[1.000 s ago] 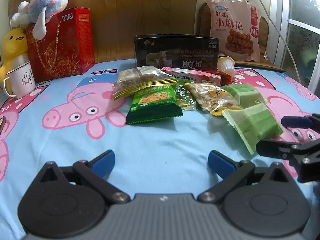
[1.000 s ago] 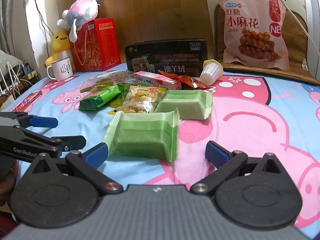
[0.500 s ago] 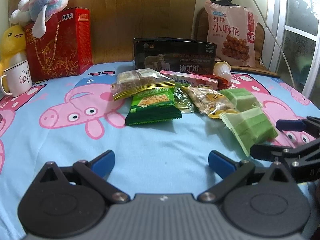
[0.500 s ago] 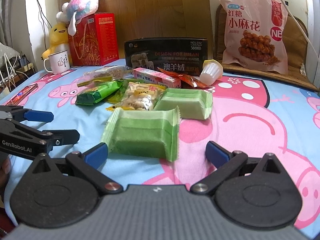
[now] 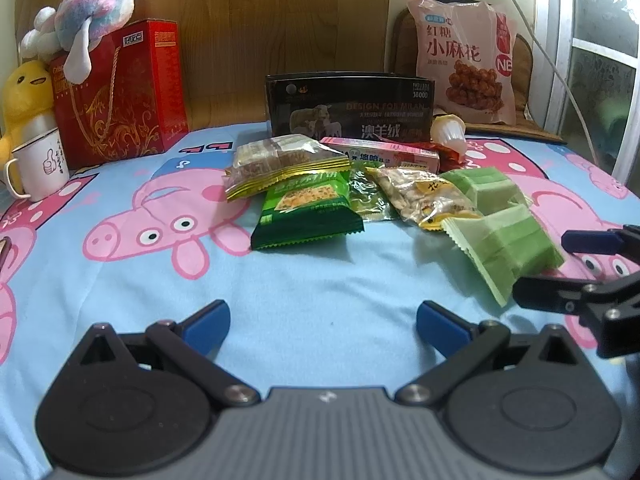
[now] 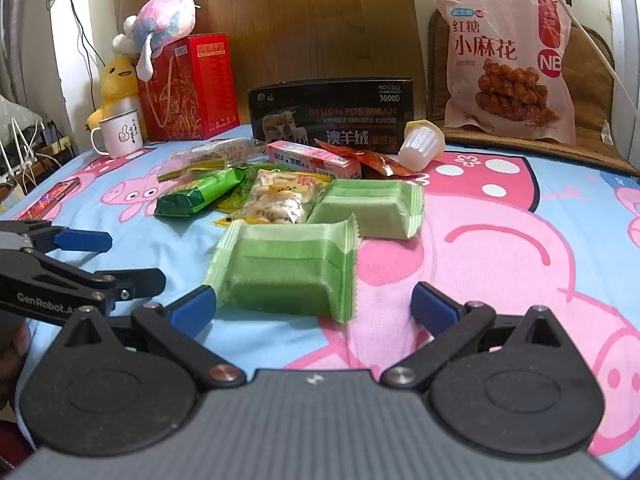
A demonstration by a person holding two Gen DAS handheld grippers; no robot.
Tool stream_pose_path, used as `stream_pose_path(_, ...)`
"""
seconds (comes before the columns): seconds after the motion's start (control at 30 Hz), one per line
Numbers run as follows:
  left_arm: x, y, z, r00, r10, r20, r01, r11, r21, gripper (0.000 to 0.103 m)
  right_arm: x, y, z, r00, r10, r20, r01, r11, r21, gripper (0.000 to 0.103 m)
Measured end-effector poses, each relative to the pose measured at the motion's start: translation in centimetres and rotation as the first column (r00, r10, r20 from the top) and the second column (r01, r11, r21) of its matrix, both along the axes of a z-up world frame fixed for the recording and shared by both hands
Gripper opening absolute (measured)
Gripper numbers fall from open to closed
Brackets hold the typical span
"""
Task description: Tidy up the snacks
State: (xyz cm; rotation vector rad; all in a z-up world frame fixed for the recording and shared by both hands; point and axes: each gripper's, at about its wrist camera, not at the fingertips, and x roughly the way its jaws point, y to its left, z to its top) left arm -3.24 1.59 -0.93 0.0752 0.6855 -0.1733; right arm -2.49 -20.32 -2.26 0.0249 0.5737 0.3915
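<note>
Snacks lie heaped mid-bed on the pig-print sheet [image 5: 320, 300], before a black box [image 6: 332, 120]. Nearest, a green wafer pack [image 6: 286, 270] sits just ahead of the right tongs [image 6: 312, 306], spread wide and empty. Left tongs [image 5: 322, 322] gape too, over bare sheet.

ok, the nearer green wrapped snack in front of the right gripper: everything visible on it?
The nearer green snack is a block in matte pale-green wrap, sealed, with zigzag crimped ends. It lies flat on the pig-print sheet, close ahead of the open right gripper, untouched. A second green snack lies just behind it; whether they touch is unclear.
</note>
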Motion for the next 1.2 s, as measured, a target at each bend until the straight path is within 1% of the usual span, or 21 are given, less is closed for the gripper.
stream_pose_path(0.57, 0.1, -0.2, -0.1, 1.0, 0.024, 0.003, -0.024, 1.0, 0.002, 0.103, -0.1, -1.3, 0.0, 1.0, 0.004, -0.004, -0.004, 0.994, 0.106, 0.103)
stream_pose_path(0.8, 0.2, -0.2, -0.1, 1.0, 0.018, 0.005, -0.018, 1.0, 0.005, 0.103, 0.0, -1.4, 0.0, 1.0, 0.001, -0.004, 0.0, 0.993, 0.12, 0.103)
stream_pose_path(1.2, 0.2, 0.0, 0.0, 1.0, 0.005, 0.004, -0.005, 1.0, 0.006, 0.103, 0.0, -1.3, 0.0, 1.0, -0.001, -0.003, 0.001, 0.994, 0.113, 0.103)
